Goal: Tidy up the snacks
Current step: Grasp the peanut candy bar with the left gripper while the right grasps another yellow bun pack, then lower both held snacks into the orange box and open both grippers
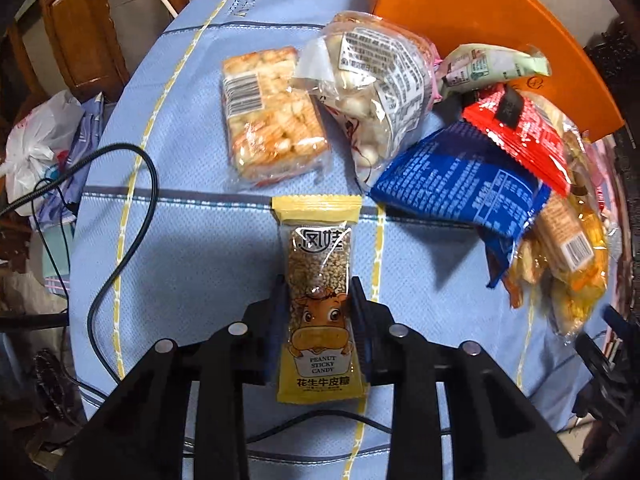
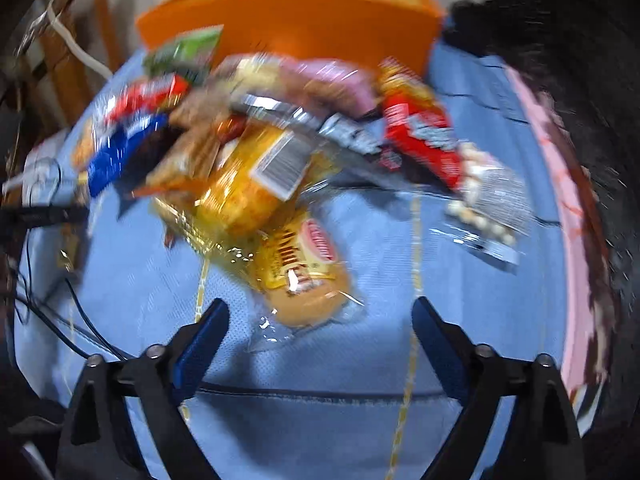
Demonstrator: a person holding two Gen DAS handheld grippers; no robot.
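The left gripper pinches a yellow candy bar reading "PEANUT STICKY CANDY", long axis pointing twelve o'clock; the right gripper is spread.

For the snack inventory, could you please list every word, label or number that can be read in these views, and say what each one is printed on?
"PEANUT STICKY CANDY": yellow candy packet between the left gripper fingers.
"花生牛皮糖": same packet, lower end.
Blue packet, red packet, clear bag label: print too small to read.
Tablecloth lettering: unreadable.
Right wrist view: everything too blurred to read.
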